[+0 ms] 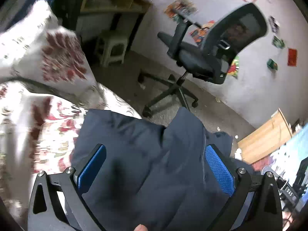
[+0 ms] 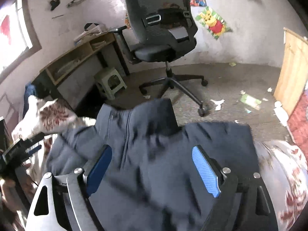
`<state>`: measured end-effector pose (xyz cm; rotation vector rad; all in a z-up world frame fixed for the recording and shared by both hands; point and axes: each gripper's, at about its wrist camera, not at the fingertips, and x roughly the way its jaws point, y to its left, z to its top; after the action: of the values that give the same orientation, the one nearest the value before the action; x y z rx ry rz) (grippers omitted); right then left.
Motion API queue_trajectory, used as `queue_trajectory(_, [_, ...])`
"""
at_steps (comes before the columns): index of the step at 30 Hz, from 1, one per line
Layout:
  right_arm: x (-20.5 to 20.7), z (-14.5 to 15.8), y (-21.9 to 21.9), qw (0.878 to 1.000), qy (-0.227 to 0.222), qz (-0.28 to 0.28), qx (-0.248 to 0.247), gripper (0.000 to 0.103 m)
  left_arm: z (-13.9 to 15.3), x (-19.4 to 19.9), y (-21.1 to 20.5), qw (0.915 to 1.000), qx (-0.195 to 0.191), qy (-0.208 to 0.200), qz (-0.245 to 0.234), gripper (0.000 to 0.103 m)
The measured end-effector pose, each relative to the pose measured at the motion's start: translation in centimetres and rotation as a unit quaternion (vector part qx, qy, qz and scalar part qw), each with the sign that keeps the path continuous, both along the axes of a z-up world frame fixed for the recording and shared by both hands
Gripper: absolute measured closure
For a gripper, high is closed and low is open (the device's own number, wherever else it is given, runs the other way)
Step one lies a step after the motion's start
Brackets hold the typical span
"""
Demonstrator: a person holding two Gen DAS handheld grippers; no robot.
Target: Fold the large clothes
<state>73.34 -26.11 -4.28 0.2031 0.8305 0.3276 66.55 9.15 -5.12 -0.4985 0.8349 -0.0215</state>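
Left wrist view: the left tongs (image 1: 155, 165) point forward and down over a dark navy jacket (image 1: 146, 154) that lies on a bed with a white, red-flowered cover (image 1: 44, 119). Both blue pads (image 1: 219, 169) stand wide apart with the cloth passing between and under them; neither pad presses the fabric, so nothing is gripped. The jacket reaches the bed's far edge, where two humps of it rise against the floor beyond. A seam or zip line (image 1: 204, 144) runs away from the camera just inside the right-hand pad, so the garment's long axis seems to lie roughly along the tongs' own direction. A fingertip (image 1: 140, 227) shows at the bottom edge. A flowered pillow (image 1: 57, 57) sits toward the bed's far left corner. Past the bed stand a black office chair (image 1: 207, 57) and a pale stool (image 1: 113, 46).

Right wrist view: the right tongs (image 2: 152, 170) also tilt down over the jacket (image 2: 154, 173), spread wide, the fabric blurred between the pads and not pinched. The collar (image 2: 161, 111) stands up at the bed's far edge, and a zip line (image 2: 127, 134) runs from it toward the camera. The left tongs (image 2: 25, 146) appear at the left, just beside the jacket's left edge. The chair (image 2: 159, 38), stool (image 2: 110, 82) and a worktop (image 2: 80, 48) with shelves lie beyond.
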Motion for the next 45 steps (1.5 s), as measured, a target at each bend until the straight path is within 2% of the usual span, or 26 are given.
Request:
queue_trajectory(3, [4.1,-0.5,-0.4,0.999,0.019,-0.002,0.030,0.018,-0.9,3.5,-0.4,0.9992,-0.018,0.036,0.007,0.002])
queue_trajectory(7, [9.3,-3.1,-1.4,0.993,0.069,-0.026,0.089,0.019,-1.4,6.3,-1.4,0.9990,-0.036,0.024,0.009,0.002])
queue_trajectory(12, [12.6,-6.8,-2.5,0.980,0.109,-0.052,0.157,0.019,-3.2,8.2,-1.8,0.9988,-0.033,0.029,0.021,0.002])
queue_trajectory(16, [13.9,-8.9,-1.7,0.980,0.120,-0.037,0.155,0.019,-4.2,9.1,-1.6,0.9988,-0.040,0.015,0.024,0.003])
queue_trajectory(19, [14.6,-9.7,-1.1,0.981,0.112,-0.028,0.153,0.021,-4.7,9.7,-2.1,0.9991,-0.041,0.008,0.010,0.003])
queue_trajectory(27, [14.5,-12.2,-2.3,0.973,0.102,-0.031,0.207,0.056,-6.6,11.4,-3.0,0.9991,-0.035,0.021,0.004,0.004])
queue_trajectory(28, [14.4,-12.1,-2.2,0.973,0.099,-0.029,0.207,0.058,-6.7,11.7,-3.2,0.9992,-0.033,0.022,0.003,0.008])
queue_trajectory(29, [14.3,-12.1,-2.1,0.974,0.095,-0.027,0.204,0.063,-6.9,11.8,-3.4,0.9993,-0.031,0.023,-0.001,0.021])
queue_trajectory(30, [14.2,-12.0,-2.0,0.975,0.094,-0.025,0.201,0.067,-7.1,11.9,-3.5,0.9992,-0.029,0.026,-0.004,0.044])
queue_trajectory(31, [14.0,-12.1,-1.9,0.975,0.090,-0.022,0.200,0.069,-7.4,11.9,-3.6,0.9990,-0.033,0.028,-0.009,0.056])
queue_trajectory(32, [13.9,-12.0,-1.8,0.976,0.087,-0.021,0.200,0.073,-7.7,11.9,-3.6,0.9984,-0.045,0.029,-0.016,0.073])
queue_trajectory(36, [13.0,-11.7,-1.9,0.976,0.072,-0.018,0.203,0.082,-7.5,10.8,-3.3,0.9979,-0.061,0.003,-0.020,0.092])
queue_trajectory(39, [11.7,-10.7,-2.3,0.977,0.060,-0.017,0.205,0.085,-6.6,9.4,-3.1,0.9969,-0.072,-0.028,-0.019,0.097])
queue_trajectory(41, [10.8,-9.5,-2.2,0.981,0.053,-0.007,0.189,0.086,-5.5,8.2,-3.0,0.9958,-0.074,-0.050,-0.020,0.097])
queue_trajectory(45, [7.5,-5.6,-2.0,0.989,0.007,0.044,0.143,0.087,-2.9,5.6,-2.7,0.9906,-0.081,-0.102,-0.043,0.098])
